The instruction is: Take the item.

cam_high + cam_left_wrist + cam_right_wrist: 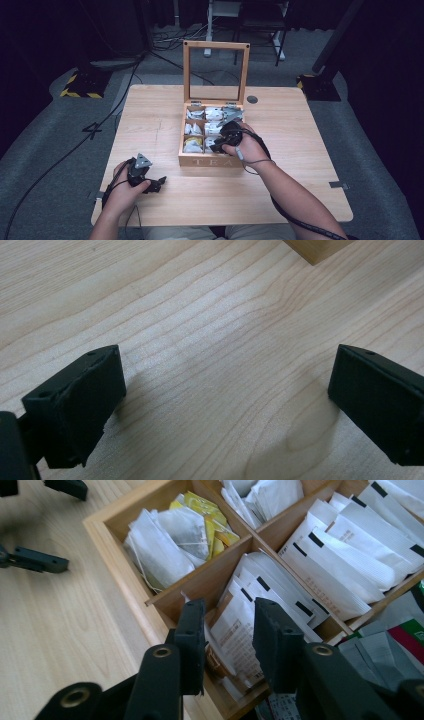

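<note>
A wooden tea box (210, 161) sits mid-table, its windowed lid (186, 75) standing upright. Its compartments hold white tea packets (345, 555) and yellow-tagged tea bags (210, 515). My right gripper (216, 146) dips into the near right compartment. Its jaws stand narrowly apart around a white packet (235, 630) that still rests among the others, with the right gripper (227, 607) open. My left gripper (159, 182) rests low over bare table to the box's front left. The left gripper (225, 400) is wide open and holds nothing; a box corner (312, 247) lies ahead of it.
The wooden table (300, 150) has a round cable hole (252, 99) behind the box and a small tape piece (340, 184) near its right edge. Cables, stand bases and a yellow-black striped foot (80, 92) lie on the grey floor around it.
</note>
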A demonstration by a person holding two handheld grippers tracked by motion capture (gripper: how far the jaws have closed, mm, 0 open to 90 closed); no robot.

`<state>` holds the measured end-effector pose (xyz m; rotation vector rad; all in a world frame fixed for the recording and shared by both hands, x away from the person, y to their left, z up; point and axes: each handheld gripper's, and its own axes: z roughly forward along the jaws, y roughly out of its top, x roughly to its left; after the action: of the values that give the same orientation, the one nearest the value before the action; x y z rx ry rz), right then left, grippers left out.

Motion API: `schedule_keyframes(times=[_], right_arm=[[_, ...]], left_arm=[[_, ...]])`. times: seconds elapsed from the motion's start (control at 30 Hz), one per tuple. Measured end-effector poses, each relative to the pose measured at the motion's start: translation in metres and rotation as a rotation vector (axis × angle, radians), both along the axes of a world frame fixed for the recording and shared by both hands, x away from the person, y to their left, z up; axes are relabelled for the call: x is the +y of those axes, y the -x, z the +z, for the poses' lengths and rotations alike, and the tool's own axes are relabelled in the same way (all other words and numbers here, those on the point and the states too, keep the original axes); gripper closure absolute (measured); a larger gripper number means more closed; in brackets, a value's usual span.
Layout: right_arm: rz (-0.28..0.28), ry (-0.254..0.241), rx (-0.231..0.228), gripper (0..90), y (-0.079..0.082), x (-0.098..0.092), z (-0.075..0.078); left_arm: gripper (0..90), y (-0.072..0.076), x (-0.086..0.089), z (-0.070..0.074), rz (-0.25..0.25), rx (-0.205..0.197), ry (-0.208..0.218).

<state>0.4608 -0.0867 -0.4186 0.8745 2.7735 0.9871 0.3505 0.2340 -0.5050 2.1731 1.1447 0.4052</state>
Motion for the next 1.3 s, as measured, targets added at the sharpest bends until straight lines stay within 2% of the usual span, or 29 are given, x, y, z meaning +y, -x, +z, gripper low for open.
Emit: schedule_keyframes(times=[0.4, 0.47, 0.53, 0.6, 0.67, 0.9, 1.0, 1.3], right_arm=[[-0.009, 0.058, 0.070, 73.3, -0.005, 0.010, -0.010], [-0.005, 0.070, 0.085, 76.1, -0.006, 0.011, -0.012], [0.008, 0.084, 0.105, 84.4, -0.006, 0.014, -0.013], [0.020, 0.088, 0.104, 87.3, -0.006, 0.014, -0.013], [0.033, 0.093, 0.099, 90.0, -0.005, 0.014, -0.012], [0.045, 0.073, 0.045, 90.0, -0.001, 0.012, 0.000], [0.041, 0.049, 0.009, 90.0, 0.002, 0.010, 0.010], [0.024, -0.011, -0.045, 90.0, 0.005, 0.000, 0.027]], left_arm=[[2.1, -0.001, 0.000, 0.000, 0.000, -0.004, -0.004], [2.1, -0.001, 0.000, 0.000, 0.000, -0.004, -0.004], [2.2, -0.001, 0.000, 0.000, 0.000, -0.004, -0.004], [2.2, -0.001, 0.000, 0.000, 0.000, -0.005, -0.004], [2.1, -0.001, 0.000, 0.000, 0.000, -0.004, -0.004], [1.9, -0.001, 0.000, 0.000, 0.000, 0.000, -0.001], [1.9, -0.001, 0.000, 0.000, 0.001, -0.001, -0.001], [1.9, -0.001, 0.000, 0.000, -0.002, 0.002, -0.001]])
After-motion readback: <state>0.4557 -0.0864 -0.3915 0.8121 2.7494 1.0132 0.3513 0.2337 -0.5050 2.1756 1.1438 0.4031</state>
